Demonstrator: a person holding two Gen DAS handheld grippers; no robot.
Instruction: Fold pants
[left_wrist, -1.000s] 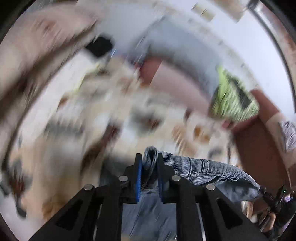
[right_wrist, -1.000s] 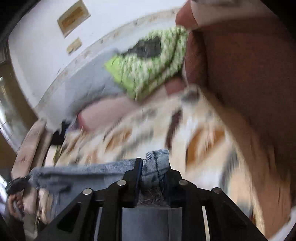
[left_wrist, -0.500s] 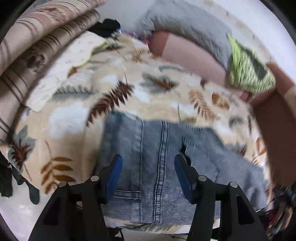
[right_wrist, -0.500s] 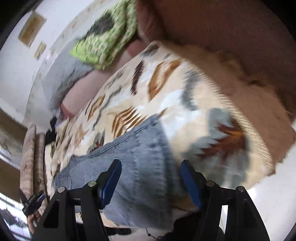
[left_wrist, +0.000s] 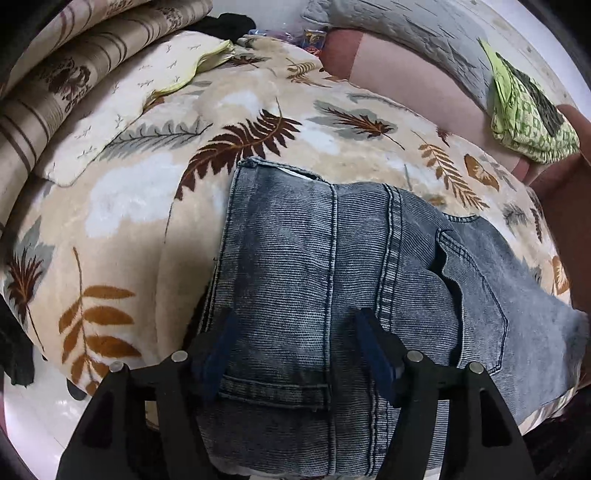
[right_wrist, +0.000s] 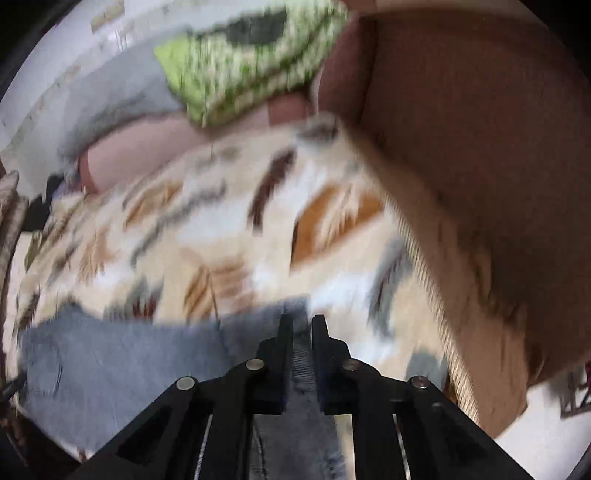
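Your left gripper hangs spread wide above the folded jeans on the leaf-print blanket; your right gripper pinches a fold of their denim.

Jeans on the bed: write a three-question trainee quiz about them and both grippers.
1. True or false: the left gripper is shut on the jeans.
2. What does the right gripper pinch? A) the green cloth B) jeans fabric C) the pillow
3. Fill in: the jeans lie on a blanket printed with ____.

Key: 1 false, its fingers stand wide apart above the denim; 2 B; 3 leaves.
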